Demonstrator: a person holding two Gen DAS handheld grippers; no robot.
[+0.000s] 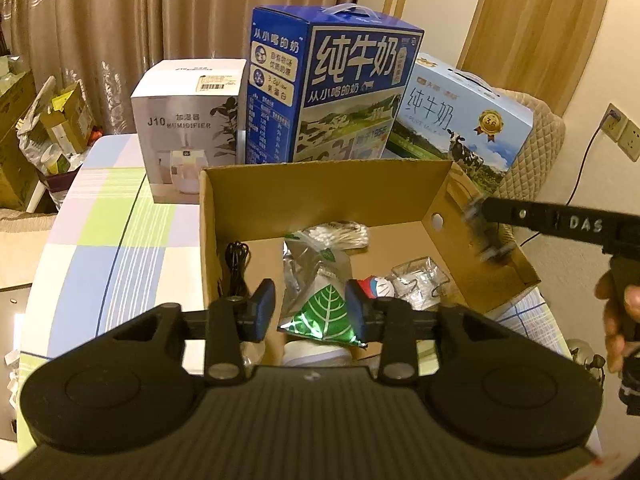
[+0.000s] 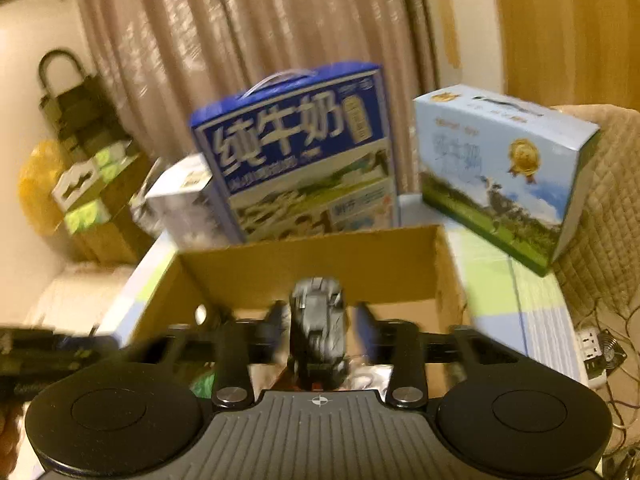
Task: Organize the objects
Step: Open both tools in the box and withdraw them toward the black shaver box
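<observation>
An open cardboard box [image 1: 320, 196] [image 2: 312, 268] stands on the checked tablecloth. My left gripper [image 1: 310, 304] hovers over its near end, open. A green leaf-print foil packet [image 1: 324, 316] lies between and below its fingers, with a gap at the left pad. My right gripper [image 1: 486, 210] [image 2: 320, 320] comes in over the box's right wall, held by a hand [image 1: 618, 320]. It is open, and a blurred grey toy car [image 2: 318, 324] [image 1: 488, 246] sits loose between its fingers. In the box lie a bag of cotton swabs [image 1: 340, 234], a black cable [image 1: 238, 268] and clear plastic packaging [image 1: 420, 280].
Behind the box stand a white humidifier carton [image 1: 188, 132], a tall dark blue milk case [image 1: 332, 92] [image 2: 304, 152] and a light blue milk case [image 1: 460, 120] [image 2: 500, 168]. Cluttered cartons [image 1: 40, 128] sit past the table's left edge. A wall socket [image 1: 618, 130] and a power strip [image 2: 592, 354] are at the right.
</observation>
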